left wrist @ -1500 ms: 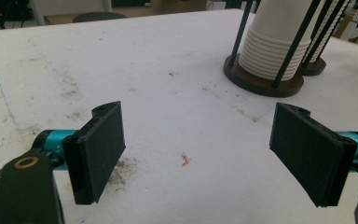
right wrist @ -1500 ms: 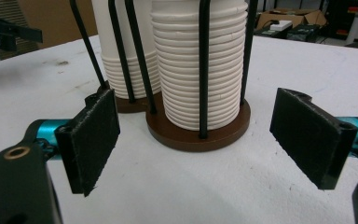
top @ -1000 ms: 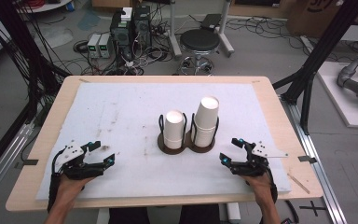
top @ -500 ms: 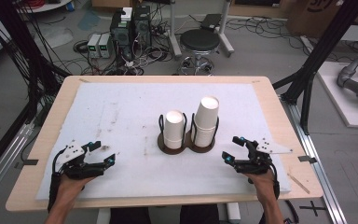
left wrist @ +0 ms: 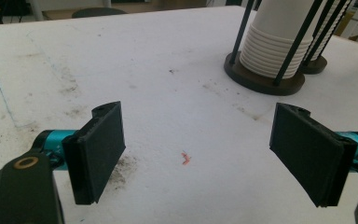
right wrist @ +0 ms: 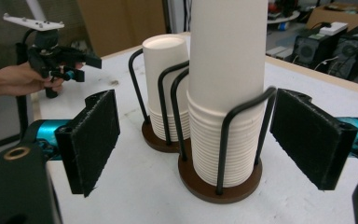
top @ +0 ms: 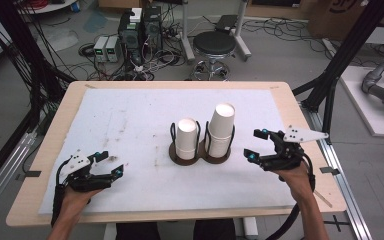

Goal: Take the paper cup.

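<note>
Cups (right wrist: 226,93) stand stacked ahead of our right tool (top: 257,144), released; our left tool (top: 110,163), also released, grasps nothing.

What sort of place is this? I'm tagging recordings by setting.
Probably a robotics lab: a test table framed by black struts, computers amid cables on the floor, and a robot arm alongside.
</note>
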Demonstrator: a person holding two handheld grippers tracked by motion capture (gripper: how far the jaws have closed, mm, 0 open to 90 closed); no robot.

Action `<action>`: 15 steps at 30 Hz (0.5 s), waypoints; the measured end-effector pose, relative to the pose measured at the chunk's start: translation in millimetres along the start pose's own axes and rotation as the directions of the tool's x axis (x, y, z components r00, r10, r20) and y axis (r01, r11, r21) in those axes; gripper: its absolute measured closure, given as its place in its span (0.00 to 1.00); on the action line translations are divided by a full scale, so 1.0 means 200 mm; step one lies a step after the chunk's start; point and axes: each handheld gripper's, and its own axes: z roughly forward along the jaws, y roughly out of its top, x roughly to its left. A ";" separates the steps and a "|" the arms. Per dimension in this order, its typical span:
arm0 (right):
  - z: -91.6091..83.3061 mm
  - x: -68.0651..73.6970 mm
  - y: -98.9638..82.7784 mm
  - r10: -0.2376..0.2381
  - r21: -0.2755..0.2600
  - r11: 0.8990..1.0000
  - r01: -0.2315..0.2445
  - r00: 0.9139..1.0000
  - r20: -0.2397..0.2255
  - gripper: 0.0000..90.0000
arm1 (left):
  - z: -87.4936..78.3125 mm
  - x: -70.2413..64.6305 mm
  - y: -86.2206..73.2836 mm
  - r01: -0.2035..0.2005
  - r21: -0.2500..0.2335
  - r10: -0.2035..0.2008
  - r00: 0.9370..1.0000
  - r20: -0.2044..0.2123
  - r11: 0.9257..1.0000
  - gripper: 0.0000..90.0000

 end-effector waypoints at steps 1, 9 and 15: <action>-0.01 -0.01 0.07 -0.013 0.036 0.999 0.014 1.000 -0.016 0.18 | 0.00 0.00 0.00 0.004 0.003 -0.004 1.000 0.000 1.000 0.20; 0.02 -0.04 0.29 -0.059 0.150 0.987 0.064 0.998 -0.038 0.18 | 0.01 0.00 0.00 -0.003 0.012 0.003 1.000 0.003 1.000 0.20; 0.07 -0.08 0.42 -0.079 0.227 0.970 0.088 0.996 -0.048 0.18 | 0.00 0.00 0.00 -0.005 0.006 0.005 1.000 0.006 1.000 0.20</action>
